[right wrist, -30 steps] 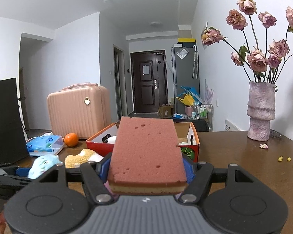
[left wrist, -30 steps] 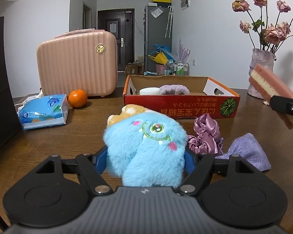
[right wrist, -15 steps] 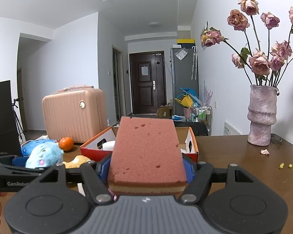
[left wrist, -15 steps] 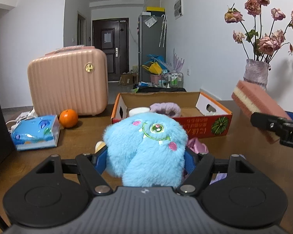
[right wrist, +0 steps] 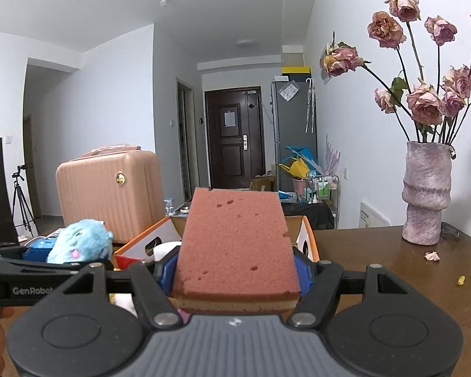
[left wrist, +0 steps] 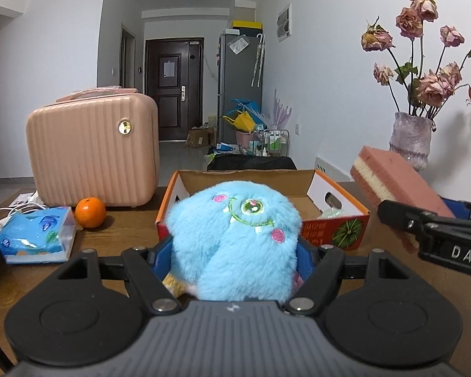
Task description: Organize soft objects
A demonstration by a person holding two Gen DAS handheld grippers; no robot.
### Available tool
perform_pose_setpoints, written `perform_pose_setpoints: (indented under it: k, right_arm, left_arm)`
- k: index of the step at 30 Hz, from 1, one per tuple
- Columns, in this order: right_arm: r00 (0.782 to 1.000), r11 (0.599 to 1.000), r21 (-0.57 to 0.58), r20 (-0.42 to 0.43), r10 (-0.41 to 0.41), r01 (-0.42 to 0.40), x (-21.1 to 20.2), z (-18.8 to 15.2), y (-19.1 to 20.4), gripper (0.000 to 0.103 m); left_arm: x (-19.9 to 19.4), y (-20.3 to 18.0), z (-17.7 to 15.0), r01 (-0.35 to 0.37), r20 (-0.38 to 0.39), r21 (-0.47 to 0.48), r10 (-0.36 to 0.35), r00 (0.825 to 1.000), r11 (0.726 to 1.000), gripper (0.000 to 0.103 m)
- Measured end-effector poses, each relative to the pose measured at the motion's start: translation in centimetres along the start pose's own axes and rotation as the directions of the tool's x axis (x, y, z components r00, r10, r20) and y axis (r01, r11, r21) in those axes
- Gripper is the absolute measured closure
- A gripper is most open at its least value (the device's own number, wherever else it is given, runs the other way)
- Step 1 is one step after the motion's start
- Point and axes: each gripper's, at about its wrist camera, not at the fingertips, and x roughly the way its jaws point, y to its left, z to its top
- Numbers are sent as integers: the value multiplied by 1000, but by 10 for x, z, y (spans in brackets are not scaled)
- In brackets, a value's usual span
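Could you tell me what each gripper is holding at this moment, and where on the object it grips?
The left gripper clamps the blue plush monster by its two sides; the right gripper clamps the pink sponge by its long side edges.

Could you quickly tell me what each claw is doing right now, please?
Left claw: closed on the blue plush toy.
Right claw: closed on the pink sponge.

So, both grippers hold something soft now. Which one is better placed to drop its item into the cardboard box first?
Probably the left. Its blue plush sits straight before the box, whose opening shows just behind it. The right gripper's sponge also faces the box, so the difference is small.
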Motion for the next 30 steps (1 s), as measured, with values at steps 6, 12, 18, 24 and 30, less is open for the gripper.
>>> perform_pose_setpoints:
  k: [6, 12, 18, 24, 30]
  right_arm:
    - [1000, 1000, -5, 6, -8, 8, 18, 4, -4, 34]
    - [1000, 1000, -5, 1, -19, 19, 39, 11, -13, 34]
    - [999, 999, 1, 13, -35, 35, 61, 21, -22, 34]
    - [999, 999, -3, 10, -49, 49, 86, 29, -28, 34]
    - [999, 999, -14, 5, -52, 53, 110, 34, -32, 34]
  left_arm:
    - [20, -5, 12, 5, 19, -19, -5, 1000, 1000, 29]
    - [41, -3, 22, 6, 25, -37, -5, 1000, 999, 29]
    - [62, -1, 31, 6, 24, -50, -5, 1000, 999, 29]
    - [83, -2, 37, 8, 27, -45, -6, 1000, 999, 29]
    - [104, -4, 44, 5, 29, -43, -3, 1000, 999, 29]
